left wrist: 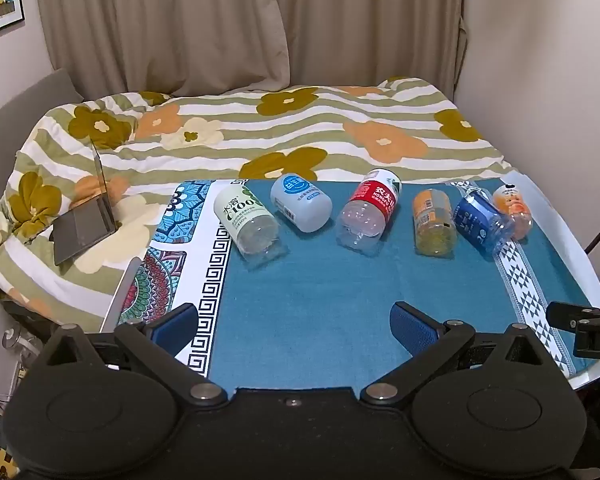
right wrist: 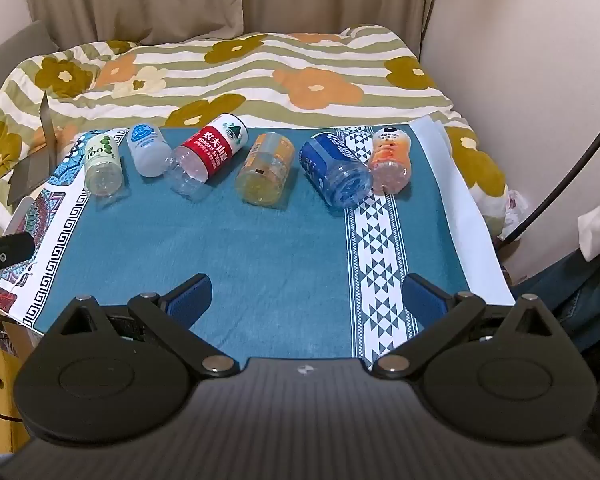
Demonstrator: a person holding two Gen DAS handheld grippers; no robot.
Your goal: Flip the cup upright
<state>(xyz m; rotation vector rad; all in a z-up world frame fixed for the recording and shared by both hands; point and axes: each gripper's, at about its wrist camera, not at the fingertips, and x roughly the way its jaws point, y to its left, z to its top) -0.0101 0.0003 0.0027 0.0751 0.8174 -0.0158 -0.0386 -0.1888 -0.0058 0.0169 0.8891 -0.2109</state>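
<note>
A laptop point(left wrist: 85, 222) lies half-open on the flowered quilt point(left wrist: 260, 128) before beige curtains point(left wrist: 220, 20)

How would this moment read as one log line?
left gripper: open, empty | right gripper: open, empty | six cups: lying on sides | none upright

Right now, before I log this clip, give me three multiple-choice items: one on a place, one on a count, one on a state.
1. Where does the red-label cup lie?
A) on the bedspread
B) on the teal cloth
C) in a hand-held gripper

2. How many cups lie in the row?
A) four
B) five
C) six

3. How is the right hand-held gripper?
A) open, holding nothing
B) shut on a cup
C) out of view

B: teal cloth lies under it.
C: six are countable.
A: its fingers stand wide apart, nothing between them.
</note>
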